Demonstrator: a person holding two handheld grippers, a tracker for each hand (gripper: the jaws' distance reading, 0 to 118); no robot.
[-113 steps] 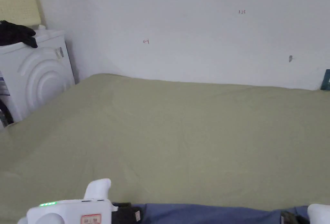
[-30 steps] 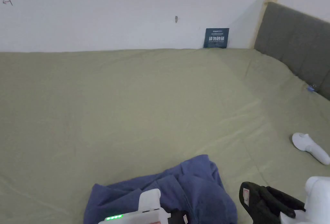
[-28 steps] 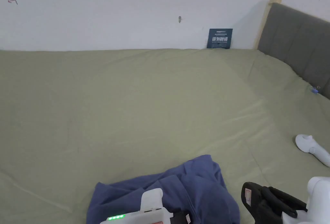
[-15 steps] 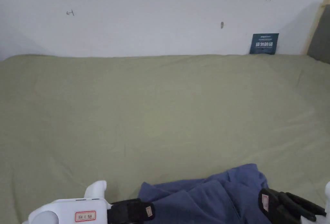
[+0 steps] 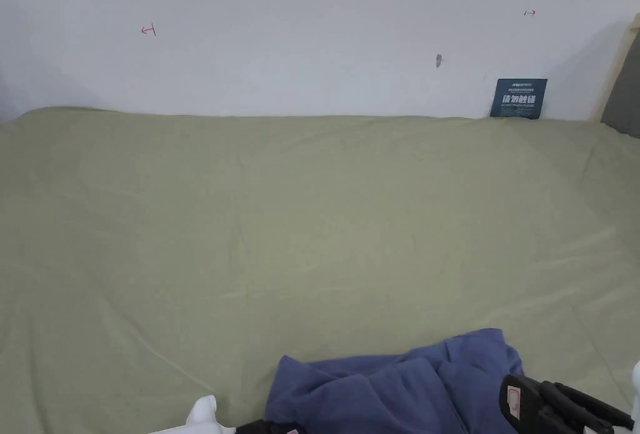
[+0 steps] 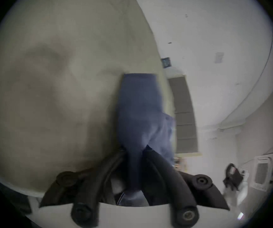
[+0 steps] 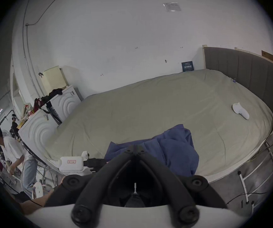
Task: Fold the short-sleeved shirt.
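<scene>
A blue short-sleeved shirt (image 5: 400,385) lies bunched on the green bed sheet (image 5: 312,217), close to the near edge. My left gripper (image 6: 135,151) is shut on a fold of the shirt (image 6: 139,109), which stretches away from the jaws. In the head view only the top of the left gripper (image 5: 265,427) shows, at the bottom edge left of the shirt. My right gripper (image 7: 135,146) hovers just before the shirt (image 7: 173,149), its jaws closed tip to tip with no cloth between them. It also appears at the lower right of the head view (image 5: 514,399).
A white object (image 7: 240,110) lies on the bed's right side, near the grey headboard (image 7: 244,70). White machines (image 7: 63,103) stand off the left end of the bed. A person (image 7: 12,149) bends over beyond them. A small blue sign (image 5: 518,98) leans on the wall.
The head camera swung right, then back left. My left gripper has sunk to the bottom edge of the head view. The shirt, earlier stretched along that edge, is now bunched.
</scene>
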